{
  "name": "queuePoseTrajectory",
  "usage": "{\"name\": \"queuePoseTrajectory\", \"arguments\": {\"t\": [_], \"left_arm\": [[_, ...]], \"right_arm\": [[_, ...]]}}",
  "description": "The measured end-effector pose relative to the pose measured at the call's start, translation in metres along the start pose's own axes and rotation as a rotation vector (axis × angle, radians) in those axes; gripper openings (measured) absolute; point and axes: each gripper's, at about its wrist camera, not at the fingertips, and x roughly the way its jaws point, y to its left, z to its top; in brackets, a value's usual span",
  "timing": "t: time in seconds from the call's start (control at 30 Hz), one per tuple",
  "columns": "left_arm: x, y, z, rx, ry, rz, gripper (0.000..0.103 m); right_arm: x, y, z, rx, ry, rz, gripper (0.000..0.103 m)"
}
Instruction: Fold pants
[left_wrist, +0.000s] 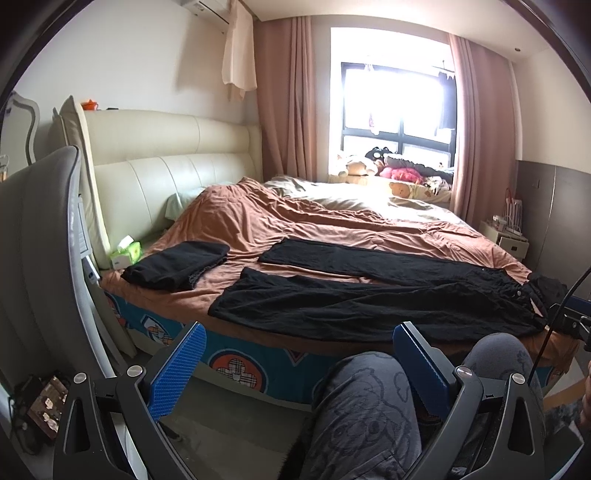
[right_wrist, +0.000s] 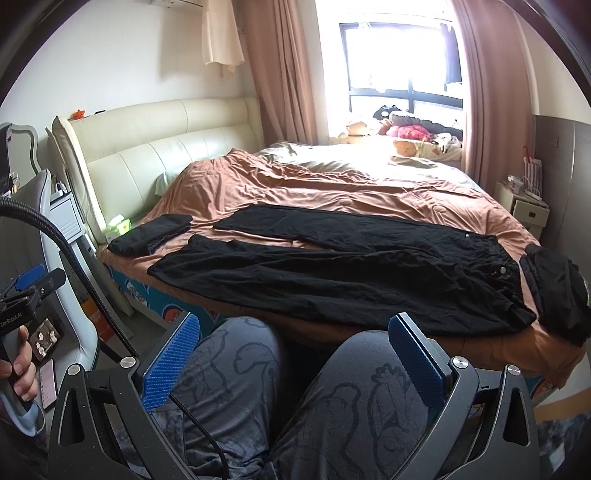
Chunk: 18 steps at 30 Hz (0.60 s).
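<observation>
The black pants (right_wrist: 332, 273) lie spread flat across the near side of the bed (right_wrist: 369, 192), on its rust-orange cover, both legs running towards the headboard (right_wrist: 166, 147) and the waistband (right_wrist: 495, 258) towards your right, close to the bed's near edge. The legs are parted in a narrow V, so the orange cover shows between them. That layout looks deliberate: laid out full length and within reach, one leg can be carried over the other without any dragging.

To the left of the leg hems sits a folded black garment (right_wrist: 151, 232), apart from the pants; on the right, just beside the waistband, a bunched black piece (right_wrist: 554, 288) hangs partly over the mattress corner (whether it touches the waistband you cannot tell from here). My guess is finished work goes left and waiting work stays right.

Your left gripper (left_wrist: 295, 365) and right gripper (right_wrist: 295, 358) both hang low over your knees, short of the mattress, blue pads spread wide with nothing between them. You are holding them back and ready, not yet at the cloth, so the fold looks not yet begun.

The next move probably calls for pinching the near leg at hem and hip together. The fabric looks thin and limp, so expect it to sag between the two grips.
</observation>
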Motion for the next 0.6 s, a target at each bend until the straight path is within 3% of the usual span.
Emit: {"name": "queuePoseTrajectory", "arguments": {"t": [0.6], "left_arm": [[-0.0062,-0.0007,-0.0002,0.004,-0.016,-0.017,0.102]], "right_arm": [[-0.0078,0.0022,-0.0052,-0.008,-0.01,-0.015,0.103]]}}
